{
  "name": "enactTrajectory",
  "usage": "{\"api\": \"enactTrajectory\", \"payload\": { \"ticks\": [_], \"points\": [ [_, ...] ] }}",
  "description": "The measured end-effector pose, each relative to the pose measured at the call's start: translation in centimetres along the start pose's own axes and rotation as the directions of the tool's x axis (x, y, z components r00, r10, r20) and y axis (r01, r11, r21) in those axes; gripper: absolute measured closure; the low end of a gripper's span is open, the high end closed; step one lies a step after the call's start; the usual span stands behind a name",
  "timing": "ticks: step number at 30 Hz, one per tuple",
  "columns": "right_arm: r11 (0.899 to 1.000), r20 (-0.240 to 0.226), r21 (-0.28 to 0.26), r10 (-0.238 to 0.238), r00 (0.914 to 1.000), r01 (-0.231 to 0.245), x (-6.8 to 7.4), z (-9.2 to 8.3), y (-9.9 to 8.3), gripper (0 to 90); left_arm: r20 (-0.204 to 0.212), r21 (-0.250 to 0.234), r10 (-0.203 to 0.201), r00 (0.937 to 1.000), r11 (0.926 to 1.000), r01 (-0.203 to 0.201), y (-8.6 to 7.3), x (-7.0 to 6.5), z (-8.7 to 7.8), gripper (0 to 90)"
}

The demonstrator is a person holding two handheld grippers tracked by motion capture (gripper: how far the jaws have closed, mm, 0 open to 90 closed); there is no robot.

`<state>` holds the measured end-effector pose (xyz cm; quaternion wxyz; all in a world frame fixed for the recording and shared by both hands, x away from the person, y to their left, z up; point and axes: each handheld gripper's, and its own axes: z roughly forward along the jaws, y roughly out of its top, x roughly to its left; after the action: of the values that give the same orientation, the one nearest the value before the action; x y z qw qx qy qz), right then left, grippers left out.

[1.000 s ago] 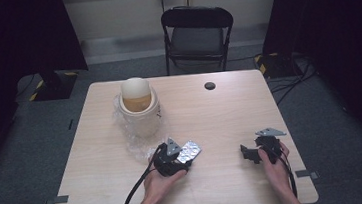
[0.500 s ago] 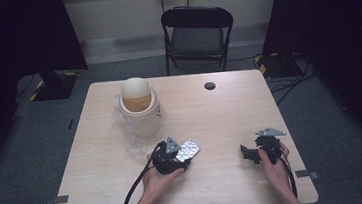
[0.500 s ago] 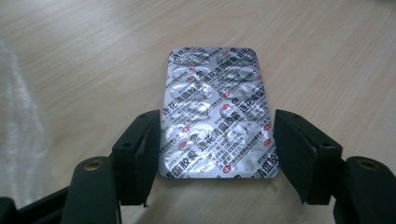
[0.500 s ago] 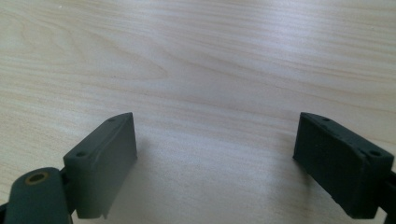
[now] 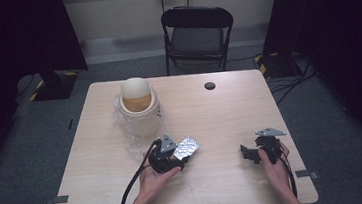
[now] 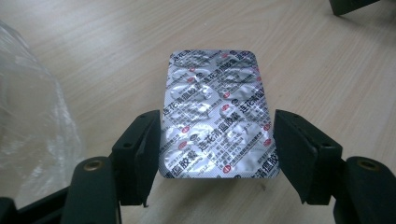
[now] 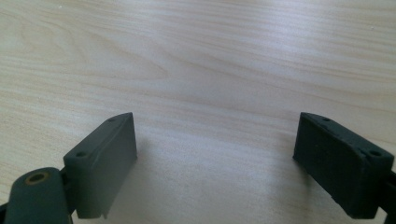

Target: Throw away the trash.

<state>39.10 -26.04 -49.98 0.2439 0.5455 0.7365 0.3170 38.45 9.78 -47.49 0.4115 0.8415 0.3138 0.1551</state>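
Silver foil marks the blister pack [image 5: 186, 147], which we see in the high view at the near middle of the wooden table [image 5: 230, 107], gripped by the left gripper [image 5: 170, 156]. Behind it, just beside a crumpled clear plastic bag [image 5: 132, 131], stands a cream pot [image 5: 139, 111]; a pale rounded item sits in its mouth, and we cannot tell what that item is. The right gripper [image 5: 250, 154] rests at the near right of the table, well apart from the pack.

In the left gripper view, we see the jaws pinching the blister pack [image 6: 218, 114] by its two long edges. The foil side with printed text faces the camera. The plastic bag [image 6: 28, 116] lies at the left.

In the right gripper view, we see the jaws spread wide over bare table [image 7: 210, 60], with nothing between them.
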Motion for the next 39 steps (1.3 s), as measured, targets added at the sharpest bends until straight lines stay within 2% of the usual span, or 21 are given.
{"api": "enactTrajectory", "payload": {
  "ticks": [7,10,14,20,29,34,39],
  "points": [
    [1.0,0.0,0.0,0.001,1.0,-0.001,0.0,0.0,0.0,12.2,-0.01,-0.027,-0.009,0.9999,0.9996,0.009,0.3,0.4,-1.7,34.2],
    [1.0,0.0,0.0,0.0,1.0,0.0,0.0,0.0,0.0,12.3,-0.01,-0.047,-0.041,0.9991,0.9981,0.04,0.3,0.9,-2.6,34.2],
    [1.0,0.001,0.0,0.0,1.0,0.0,0.0,0.0,0.0,12.3,-0.02,-0.059,-0.041,0.999,0.9975,0.04,0.3,1.3,-3.7,34.2],
    [1.0,0.001,0.0,0.001,1.0,-0.001,0.0,0.0,0.0,12.3,-0.043,-0.102,-0.076,0.9962,0.9922,0.071,1.1,2.3,-5.5,34.2],
    [1.0,0.0,0.0,0.0,1.0,0.0,0.0,0.0,0.0,12.3,-0.057,-0.118,-0.075,0.9956,0.9907,0.068,1.5,3.1,-7.1,34.2],
    [1.0,0.001,0.0,0.001,1.0,-0.001,0.0,0.0,0.0,12.2,-0.042,-0.129,-0.065,0.997,0.9899,0.059,1.5,3.4,-7.7,34.2],
    [1.0,0.001,0.0,0.001,1.0,-0.001,0.0,0.0,0.0,12.2,-0.062,-0.131,-0.058,0.9964,0.9901,0.049,2.0,3.8,-8.4,34.2]
  ]
}}
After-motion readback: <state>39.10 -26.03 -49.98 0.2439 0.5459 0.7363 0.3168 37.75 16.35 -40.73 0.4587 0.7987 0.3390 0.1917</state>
